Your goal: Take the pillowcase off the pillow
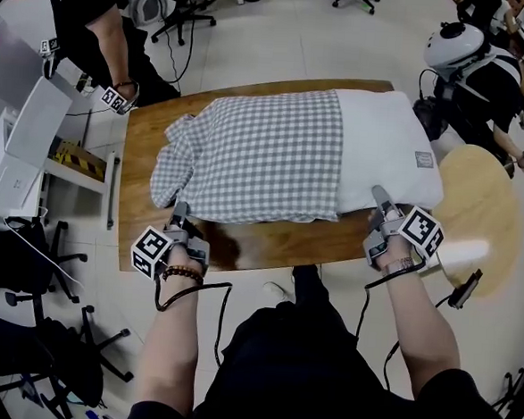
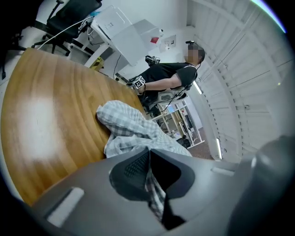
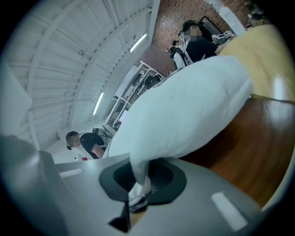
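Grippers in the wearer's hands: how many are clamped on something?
2. The left gripper is shut on the checked pillowcase, the right gripper on the white pillow. Neither is hidden.

One grey-and-white checked fabric pillowcase (image 1: 257,154), small even squares throughout. One plain white rectangular pillow (image 1: 388,132), bearing a small grey label (image 1: 424,159). One glossy brown wood-grain desk (image 1: 145,151).

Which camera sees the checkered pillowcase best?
The head view: the whole pillowcase lies spread over the pillow. The left gripper view shows a bunched end, with a bit pinched in the left gripper. The right gripper view shows only white pillow.
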Motion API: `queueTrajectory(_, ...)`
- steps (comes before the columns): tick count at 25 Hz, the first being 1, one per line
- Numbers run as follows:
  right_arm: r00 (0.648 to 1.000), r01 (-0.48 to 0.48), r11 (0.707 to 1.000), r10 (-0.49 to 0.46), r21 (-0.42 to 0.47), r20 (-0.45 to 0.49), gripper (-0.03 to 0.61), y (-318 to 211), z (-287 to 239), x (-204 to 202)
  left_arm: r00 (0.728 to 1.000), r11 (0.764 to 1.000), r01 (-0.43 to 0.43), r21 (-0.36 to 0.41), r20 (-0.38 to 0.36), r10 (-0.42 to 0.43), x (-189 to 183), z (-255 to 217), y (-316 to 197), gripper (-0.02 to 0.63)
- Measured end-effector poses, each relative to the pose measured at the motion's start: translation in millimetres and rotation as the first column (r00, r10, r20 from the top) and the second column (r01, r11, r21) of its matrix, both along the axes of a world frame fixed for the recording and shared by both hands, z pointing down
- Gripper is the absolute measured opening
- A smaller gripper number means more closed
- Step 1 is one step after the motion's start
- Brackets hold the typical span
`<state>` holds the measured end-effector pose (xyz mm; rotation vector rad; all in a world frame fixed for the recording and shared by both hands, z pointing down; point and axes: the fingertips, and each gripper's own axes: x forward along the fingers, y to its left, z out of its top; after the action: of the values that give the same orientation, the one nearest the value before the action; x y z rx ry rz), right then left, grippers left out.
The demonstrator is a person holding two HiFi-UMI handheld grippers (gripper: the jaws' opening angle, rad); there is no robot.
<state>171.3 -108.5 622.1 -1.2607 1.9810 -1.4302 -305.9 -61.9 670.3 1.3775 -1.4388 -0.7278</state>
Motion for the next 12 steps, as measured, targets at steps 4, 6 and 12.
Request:
queueTrajectory(4, 1.000, -0.019, 1.000, 0.019, 0.013, -0.020, 0.021, -0.8, -7.1, 15.6, 0.999, 0.999, 0.036, 0.023, -0.004, -0.036, -17.9, -9.1, 1.1, 0.009)
queueTrajectory(6, 0.999, -0.025, 0.999, 0.026, 0.020, -0.033, 0.021, -0.2, -8.8, 24.1, 0.999, 0.998, 0.054, 0.033, -0.008, -0.054, -25.7, -11.3, 2.6, 0.009)
queueTrajectory(12, 0.997, -0.045, 0.999, 0.046, 0.027, -0.054, 0.021, 3.3, -6.8, 46.4, 0.996, 0.995, 0.087, 0.041, -0.008, -0.087, -41.4, -13.1, 5.5, 0.009)
